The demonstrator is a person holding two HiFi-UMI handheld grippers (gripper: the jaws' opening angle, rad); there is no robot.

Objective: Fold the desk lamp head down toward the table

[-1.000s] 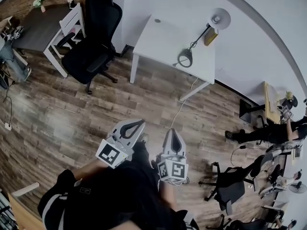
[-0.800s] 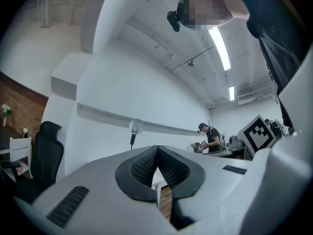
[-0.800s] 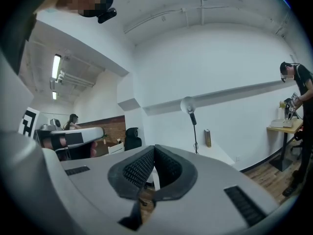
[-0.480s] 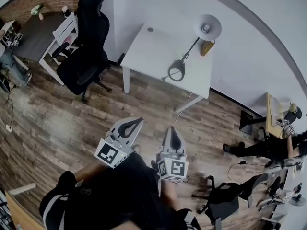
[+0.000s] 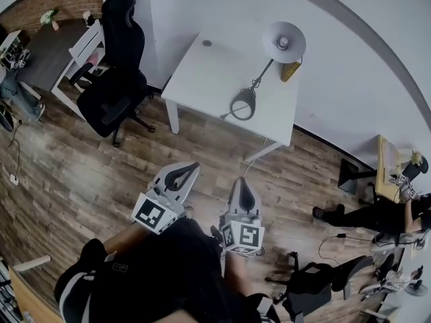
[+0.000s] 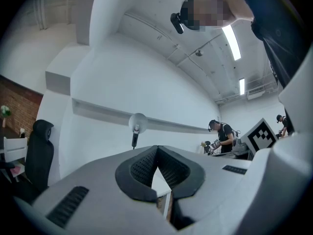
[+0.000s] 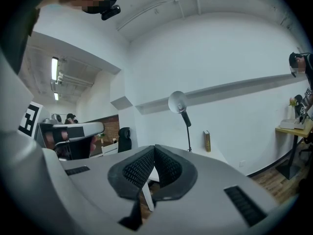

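The desk lamp stands on a white table [image 5: 202, 73] across the wood floor. Its round white head [image 5: 283, 42] is raised on a thin dark arm above its ring-shaped base [image 5: 243, 103]. My left gripper [image 5: 186, 171] and right gripper [image 5: 242, 188] are held side by side over the floor, well short of the table, both shut with nothing between the jaws. The left gripper view looks past its closed tips [image 6: 157, 148] at the lamp head [image 6: 137, 123]. Beyond the right gripper's closed tips [image 7: 154, 148] the lamp head [image 7: 177, 102] shows upright.
A yellowish book [image 5: 291, 70] stands on the table by the wall. A black office chair [image 5: 118, 79] sits left of the table, with a white chair [image 5: 84, 46] and dark desk [image 5: 40, 52] beyond. A cable [image 5: 259, 150] drops to the floor. A person [image 5: 377, 214] is at right.
The table and lamp have drawn closer and shifted left in the head view as both grippers travelled forward together. The jaws stayed shut.
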